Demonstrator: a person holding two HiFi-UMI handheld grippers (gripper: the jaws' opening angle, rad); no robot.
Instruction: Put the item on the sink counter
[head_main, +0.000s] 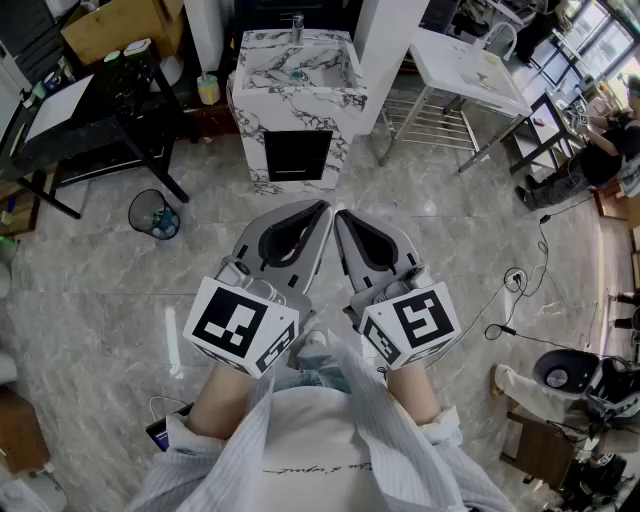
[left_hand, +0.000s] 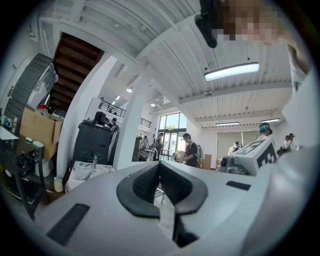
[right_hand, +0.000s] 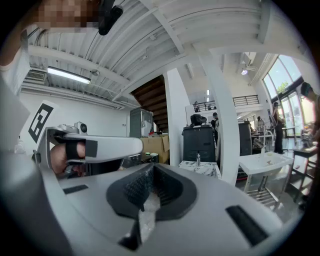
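Observation:
The marble-patterned sink counter (head_main: 256, 92) stands ahead at the top centre, with a faucet (head_main: 297, 22) at its back. I hold both grippers side by side over the floor, tips nearly touching and pointed at it, well short of it. My left gripper (head_main: 320, 210) is shut with nothing between its jaws. My right gripper (head_main: 340, 216) is also shut and empty. In the left gripper view the jaws (left_hand: 160, 164) meet at the tip, and the sink counter (left_hand: 90, 170) shows low left. In the right gripper view the closed gripper (right_hand: 152, 167) points toward the sink counter (right_hand: 200, 169). I see no held item.
A black table (head_main: 90, 120) stands at the left, with a wire wastebasket (head_main: 153, 213) beside it and a yellow cup (head_main: 208, 90) next to the sink unit. A white basin on a metal frame (head_main: 470, 65) is at the right. Cables (head_main: 515, 300) lie on the floor at the right.

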